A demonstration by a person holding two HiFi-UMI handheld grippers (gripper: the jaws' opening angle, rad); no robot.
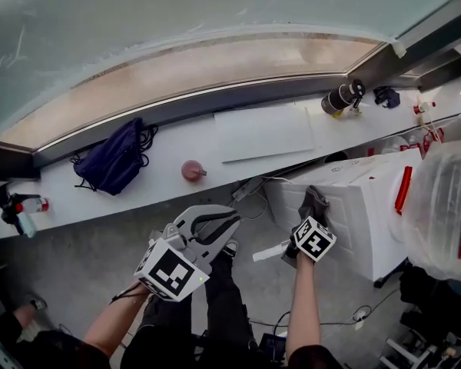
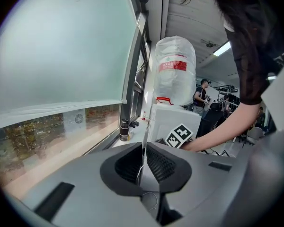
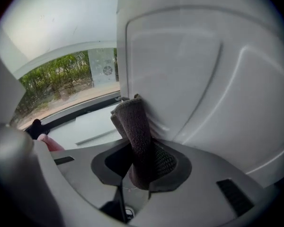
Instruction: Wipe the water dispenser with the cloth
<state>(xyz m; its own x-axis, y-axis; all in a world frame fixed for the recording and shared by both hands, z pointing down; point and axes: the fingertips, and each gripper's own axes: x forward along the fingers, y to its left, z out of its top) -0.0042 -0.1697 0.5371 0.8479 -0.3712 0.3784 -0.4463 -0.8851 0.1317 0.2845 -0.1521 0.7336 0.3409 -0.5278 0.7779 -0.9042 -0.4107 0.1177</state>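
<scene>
We see the right gripper (image 3: 142,167) clenched on the dark cloth (image 3: 134,122), which is pressed against the white water dispenser (image 3: 203,79) side — the left gripper (image 2: 144,164) is off left, jaws together, empty.

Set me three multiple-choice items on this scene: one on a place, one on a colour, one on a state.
1. Where is the cloth pressed?
A. Flat on the floor
B. Against the water dispenser
C. Over the bottle

2. What colour is the bag on the ledge?
A. Red
B. Yellow
C. Dark blue

3. How is the left gripper?
A. Shut and empty
B. Shut on the cloth
C. Wide open

Answers: 1 B, the right gripper view shows the cloth against the white casing; 2 C, the head view shows it dark blue; 3 A, its jaws meet with nothing between them.
</scene>
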